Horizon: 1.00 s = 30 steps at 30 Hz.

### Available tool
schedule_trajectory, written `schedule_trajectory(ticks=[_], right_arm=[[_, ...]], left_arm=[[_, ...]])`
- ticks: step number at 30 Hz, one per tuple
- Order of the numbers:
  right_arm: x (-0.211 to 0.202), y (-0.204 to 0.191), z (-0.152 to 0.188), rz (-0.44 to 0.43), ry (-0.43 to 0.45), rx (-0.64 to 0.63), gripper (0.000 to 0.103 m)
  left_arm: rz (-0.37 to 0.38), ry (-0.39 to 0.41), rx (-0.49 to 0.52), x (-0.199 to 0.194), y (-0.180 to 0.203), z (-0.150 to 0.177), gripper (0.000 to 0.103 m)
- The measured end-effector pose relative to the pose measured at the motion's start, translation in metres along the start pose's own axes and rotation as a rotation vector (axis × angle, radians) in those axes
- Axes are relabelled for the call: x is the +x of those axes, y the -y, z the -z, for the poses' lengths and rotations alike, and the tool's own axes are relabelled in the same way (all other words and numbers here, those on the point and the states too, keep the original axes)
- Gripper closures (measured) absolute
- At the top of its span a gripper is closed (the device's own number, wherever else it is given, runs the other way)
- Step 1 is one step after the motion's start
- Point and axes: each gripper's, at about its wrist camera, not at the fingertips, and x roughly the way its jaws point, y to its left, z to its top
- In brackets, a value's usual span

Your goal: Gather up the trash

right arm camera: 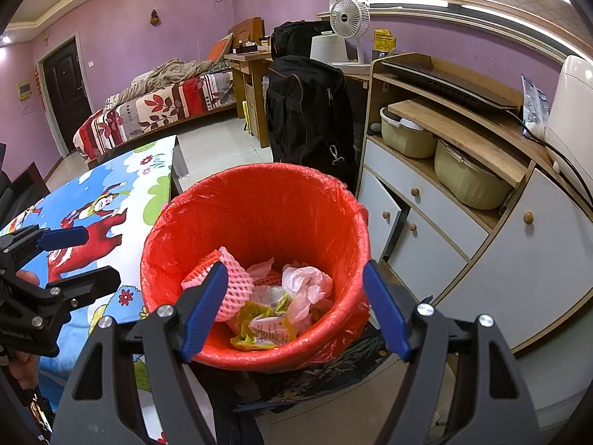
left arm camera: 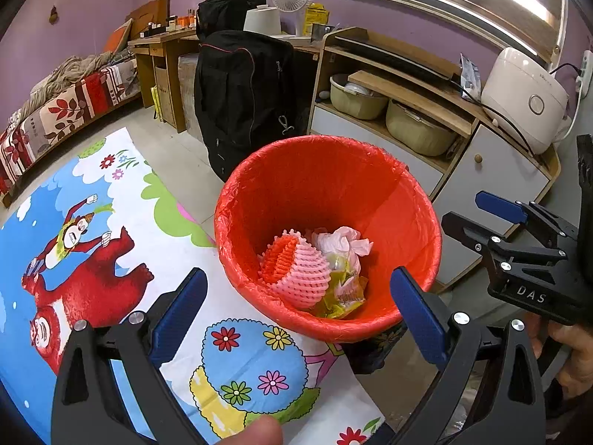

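Several trash pieces [left arm camera: 326,274] already lie in red bin [left arm camera: 407,200]; both grippers, left gripper [left arm camera: 300,315] and right gripper [right arm camera: 292,315], jaws spread, empty; counter [left arm camera: 178,244] shows no trash left.

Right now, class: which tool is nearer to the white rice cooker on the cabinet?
Right. The right tool sits on the cabinet side of the red bin, closer to the rice cooker. The left tool hovers over the cartoon tablecloth, farther away.
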Motion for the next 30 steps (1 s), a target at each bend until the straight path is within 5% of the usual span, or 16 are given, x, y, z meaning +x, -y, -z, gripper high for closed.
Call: schedule_trajectory(ticks=[30], right_arm=[[0.002, 0.0047, -0.0012, 0.003, 0.0, 0.0, 0.03]], left_arm=[[-0.011, -0.001, 0.002, 0.0047, -0.0015, 0.0012, 0.009]])
